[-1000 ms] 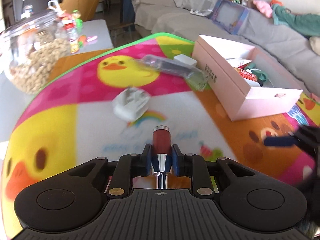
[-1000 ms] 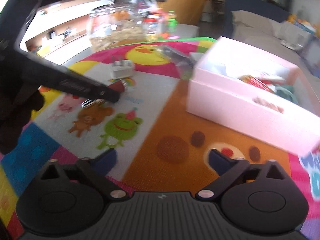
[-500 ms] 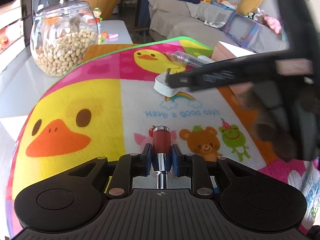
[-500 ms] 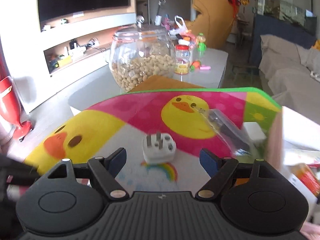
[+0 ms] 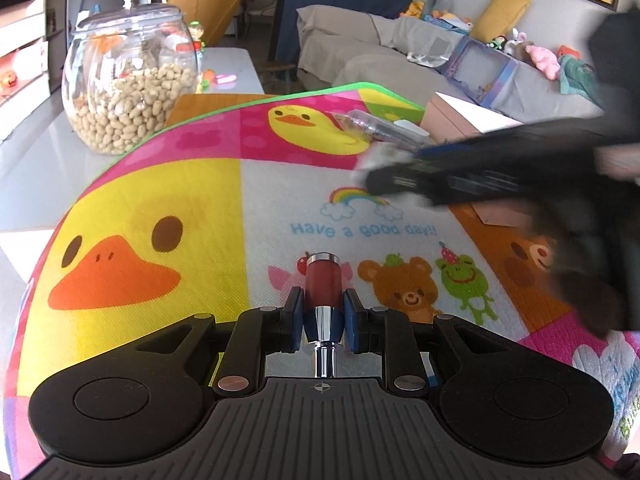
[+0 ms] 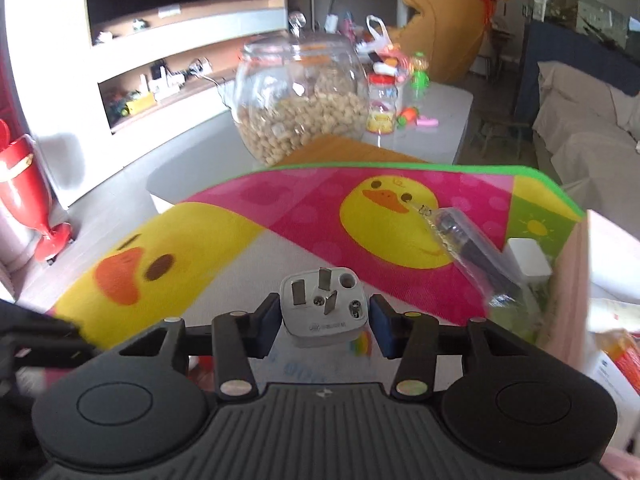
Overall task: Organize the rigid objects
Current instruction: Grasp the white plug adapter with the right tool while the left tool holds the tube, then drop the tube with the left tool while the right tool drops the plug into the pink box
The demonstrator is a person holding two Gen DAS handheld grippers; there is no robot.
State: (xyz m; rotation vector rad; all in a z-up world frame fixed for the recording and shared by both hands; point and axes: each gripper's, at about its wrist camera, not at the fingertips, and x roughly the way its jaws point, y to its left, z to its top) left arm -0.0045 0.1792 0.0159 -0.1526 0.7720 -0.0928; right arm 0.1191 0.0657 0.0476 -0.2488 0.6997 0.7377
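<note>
Red-and-chrome cylinder pinched by left gripper, lower end hidden, right gripper jaws closing around white plug adapter (contact unclear), pink box cut off.

The play mat carries the blue words "Have a good day!!" just below its rainbow, at about 12 o'clock from the printed bear and frog. Small print on the white plug adapter and the yellow label of the small jar are too blurred to read.
</note>
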